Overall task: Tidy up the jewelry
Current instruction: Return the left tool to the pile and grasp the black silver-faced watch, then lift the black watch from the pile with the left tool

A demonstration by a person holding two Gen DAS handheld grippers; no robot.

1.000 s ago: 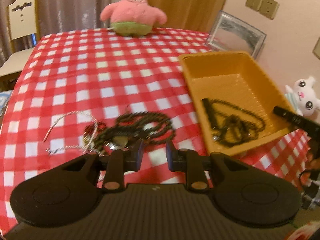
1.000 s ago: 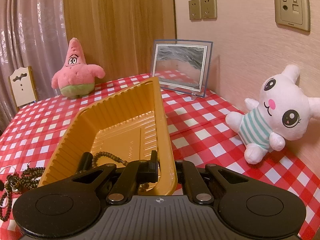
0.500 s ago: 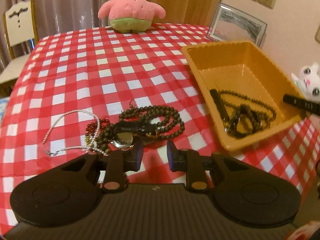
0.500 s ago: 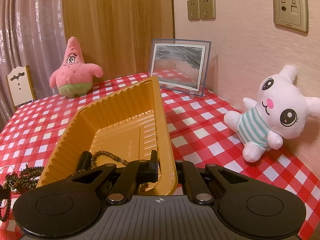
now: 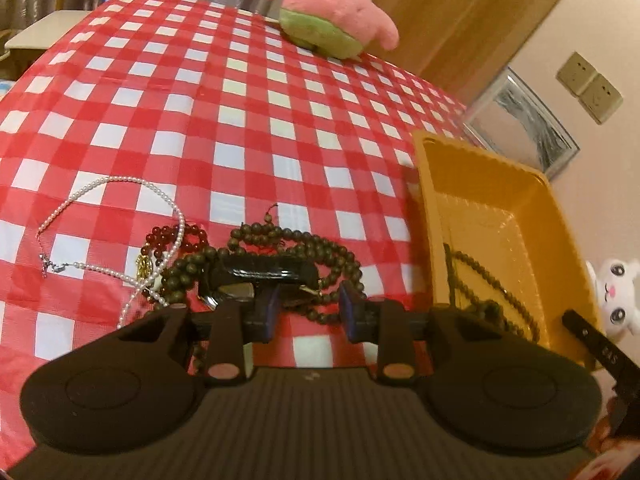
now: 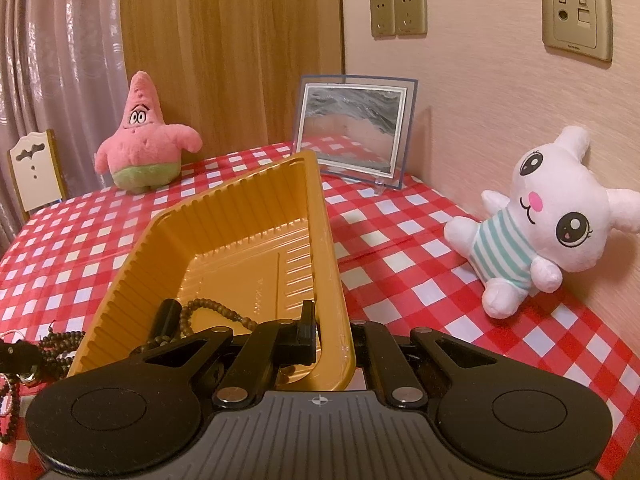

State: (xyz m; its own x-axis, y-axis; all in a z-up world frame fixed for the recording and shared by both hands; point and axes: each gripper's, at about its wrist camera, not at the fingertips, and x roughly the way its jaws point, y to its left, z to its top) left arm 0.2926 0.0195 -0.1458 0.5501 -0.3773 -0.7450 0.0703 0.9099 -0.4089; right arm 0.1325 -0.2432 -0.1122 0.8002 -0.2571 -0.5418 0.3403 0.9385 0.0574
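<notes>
The left gripper [image 5: 307, 309] hangs low over the checked cloth [image 5: 224, 112], jaws apart, right at a heap of jewelry: brown beads [image 5: 320, 249] looped around a black band [image 5: 266, 270] and a watch face [image 5: 235, 292], red beads [image 5: 168, 237], a pearl string [image 5: 120, 179]. The yellow tray [image 5: 500, 184] (more beads inside) sits to the right, beyond it a white plush [image 5: 614, 288]; a pink plush [image 5: 332, 4] sits far back.

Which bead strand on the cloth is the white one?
The pearl strand, looping out at the pile's left edge. The red beads and dark brown beads beside it are darker and chunkier.
</notes>
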